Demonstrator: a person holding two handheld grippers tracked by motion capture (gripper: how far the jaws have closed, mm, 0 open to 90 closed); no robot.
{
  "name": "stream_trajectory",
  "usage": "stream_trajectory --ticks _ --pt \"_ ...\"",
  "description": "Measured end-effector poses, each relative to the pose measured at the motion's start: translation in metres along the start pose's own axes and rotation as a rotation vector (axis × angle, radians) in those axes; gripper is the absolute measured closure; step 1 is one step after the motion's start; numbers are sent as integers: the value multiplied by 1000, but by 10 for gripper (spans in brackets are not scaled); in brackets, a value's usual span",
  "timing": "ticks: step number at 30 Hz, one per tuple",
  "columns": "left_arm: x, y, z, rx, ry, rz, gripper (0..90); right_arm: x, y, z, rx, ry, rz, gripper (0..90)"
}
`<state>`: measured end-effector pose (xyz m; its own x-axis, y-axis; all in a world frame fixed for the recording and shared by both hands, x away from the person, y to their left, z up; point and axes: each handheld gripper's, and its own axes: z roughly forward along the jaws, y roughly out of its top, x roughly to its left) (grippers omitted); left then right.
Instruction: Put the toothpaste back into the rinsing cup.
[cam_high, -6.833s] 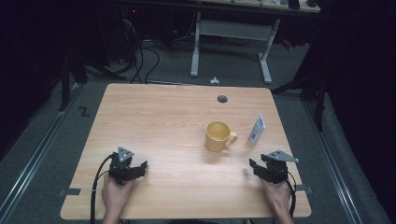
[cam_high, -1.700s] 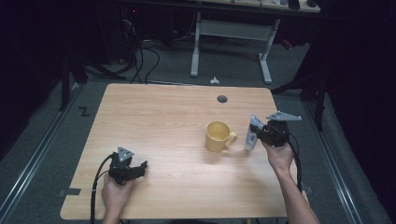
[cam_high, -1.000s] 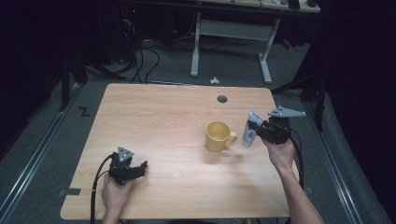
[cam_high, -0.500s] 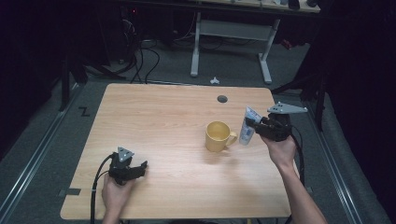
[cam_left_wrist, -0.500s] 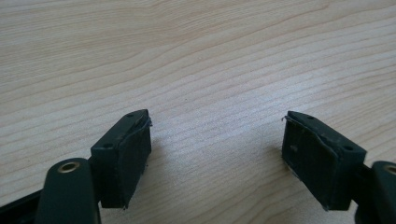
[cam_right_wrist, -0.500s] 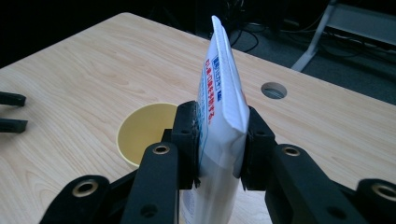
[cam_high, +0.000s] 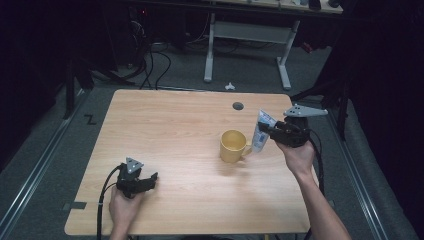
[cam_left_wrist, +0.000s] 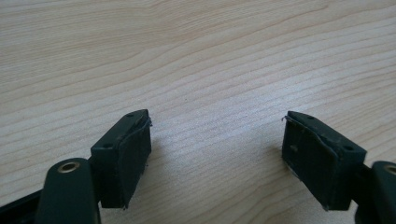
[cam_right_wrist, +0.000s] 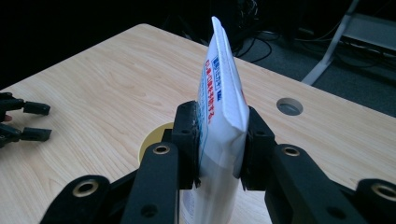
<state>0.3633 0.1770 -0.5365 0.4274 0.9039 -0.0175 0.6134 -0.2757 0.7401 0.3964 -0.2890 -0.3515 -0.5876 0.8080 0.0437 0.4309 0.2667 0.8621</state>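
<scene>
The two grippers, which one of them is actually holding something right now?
The right gripper, by the yellow mug: it is clamped on a white packet. The left gripper rests open over bare table.

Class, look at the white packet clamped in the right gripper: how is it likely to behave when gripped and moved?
The white packet looks soft: it seems pinched in where the right gripper clamps it. It is probably light, since it stands upright above the jaws without drooping.

Overhead camera; tool cameras near table (cam_high: 165, 130)
</scene>
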Motion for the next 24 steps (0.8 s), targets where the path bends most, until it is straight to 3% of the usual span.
stream_trajectory --ticks 24 --pt "0 0 0 0 0 0 241 11 21 18 -5 38 -21 722"
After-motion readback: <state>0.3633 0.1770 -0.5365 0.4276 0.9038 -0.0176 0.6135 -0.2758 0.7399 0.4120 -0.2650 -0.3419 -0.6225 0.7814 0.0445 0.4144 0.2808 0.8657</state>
